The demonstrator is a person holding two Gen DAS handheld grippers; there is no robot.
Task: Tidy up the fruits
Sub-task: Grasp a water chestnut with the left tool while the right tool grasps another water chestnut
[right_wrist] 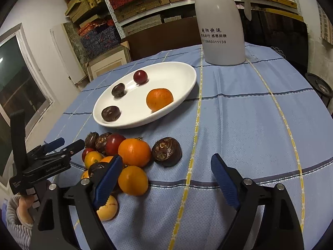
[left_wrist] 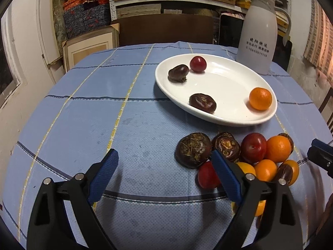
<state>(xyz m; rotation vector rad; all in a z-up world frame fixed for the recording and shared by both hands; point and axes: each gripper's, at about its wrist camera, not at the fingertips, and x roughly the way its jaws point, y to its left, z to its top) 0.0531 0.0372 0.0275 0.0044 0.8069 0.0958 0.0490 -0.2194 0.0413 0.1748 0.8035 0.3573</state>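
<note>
White plate (left_wrist: 233, 116) on the blue checked tablecloth (left_wrist: 83, 125), four fruits in it and a heap beside it.

Inside the plate lie a red plum (left_wrist: 198, 64), an orange (left_wrist: 260, 99) and two dark brown water chestnuts (left_wrist: 178, 73); just before its near rim the fruit pile (left_wrist: 239, 156) of oranges, plums and chestnuts rests on the cloth, pieces touching; left gripper (left_wrist: 164, 162) hangs wide with nothing between its blue pads, its right finger in front of the pile; right gripper (right_wrist: 166, 166) likewise wide and empty, the pile by its left finger; a white jug (right_wrist: 222, 25) stands beyond the plate.
</note>
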